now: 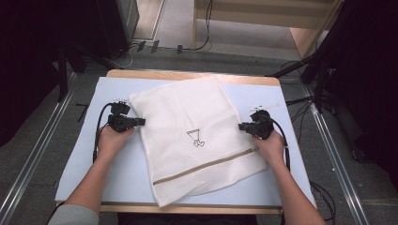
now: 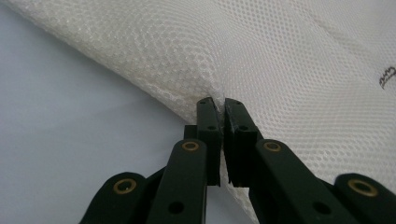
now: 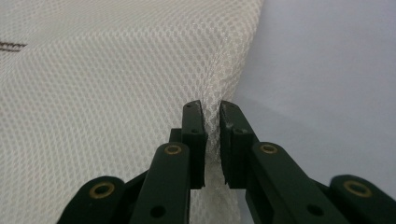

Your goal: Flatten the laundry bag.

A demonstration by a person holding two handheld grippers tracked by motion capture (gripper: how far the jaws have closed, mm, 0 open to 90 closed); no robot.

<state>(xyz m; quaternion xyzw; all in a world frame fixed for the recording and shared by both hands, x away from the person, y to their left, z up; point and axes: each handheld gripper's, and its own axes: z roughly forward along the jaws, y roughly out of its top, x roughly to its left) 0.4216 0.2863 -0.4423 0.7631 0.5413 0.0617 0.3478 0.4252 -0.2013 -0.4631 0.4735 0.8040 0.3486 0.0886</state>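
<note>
**Both edges pinched — the handling itself not yet begun**

High view: a white mesh laundry bag lies flat and slightly askew on the pale blue table, its tan zipper running across the end nearer the person. The left gripper meets the bag's left edge and the right gripper its right edge, roughly opposite one another. The bag appears to rest fully on the table, nothing lifted or folded.

Left gripper view: the jaws are pressed together on a bit of the mesh bag's edge, the net puckering just above the tips.

Right gripper view: the same — jaws closed on a thin fold of the bag's edge, mesh squeezed between them.

Judging from this, the grasp on both sides is made; lifting, turning or folding the bag remains to be done.
</note>
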